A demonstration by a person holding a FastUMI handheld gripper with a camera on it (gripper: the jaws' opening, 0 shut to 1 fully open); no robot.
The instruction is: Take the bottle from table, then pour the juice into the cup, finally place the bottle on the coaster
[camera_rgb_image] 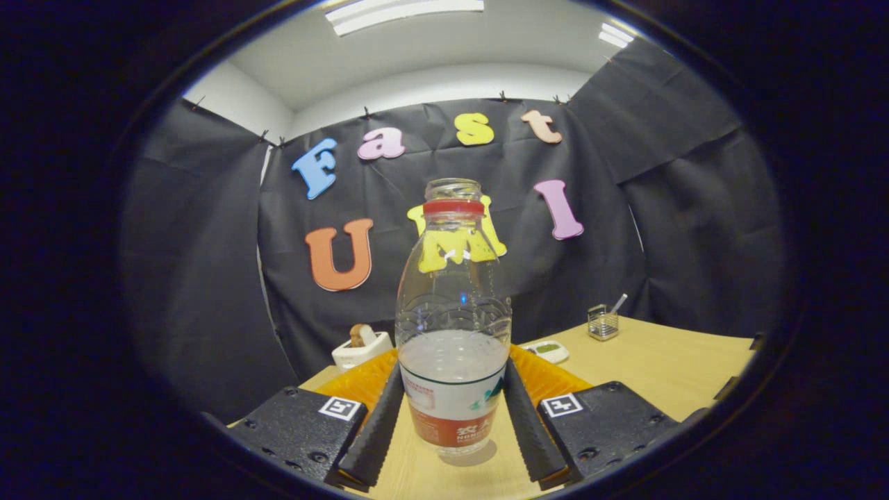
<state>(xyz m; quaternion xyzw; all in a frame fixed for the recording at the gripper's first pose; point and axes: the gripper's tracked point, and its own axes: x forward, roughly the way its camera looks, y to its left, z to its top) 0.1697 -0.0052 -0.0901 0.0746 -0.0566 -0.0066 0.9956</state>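
Note:
A clear plastic bottle (pixel 453 326) stands upright between my fingers. It has no cap, a red ring at the neck, a red and white label, and clear liquid up to about the label's top. My gripper (pixel 453 371) is shut on the bottle, and both fingers (pixel 378 430) press the label's sides. The bottle's base is at or barely above the wooden table (pixel 667 368); I cannot tell which. An orange ribbed mat (pixel 361 380) lies just behind the bottle, partly hidden by it.
Beyond the mat, a white holder (pixel 360 349) with a brown item stands at the table's far left edge. A small white device (pixel 549 351) lies behind the mat. A wire mesh pot (pixel 603 323) with a pen stands far right. Black cloth walls close in behind.

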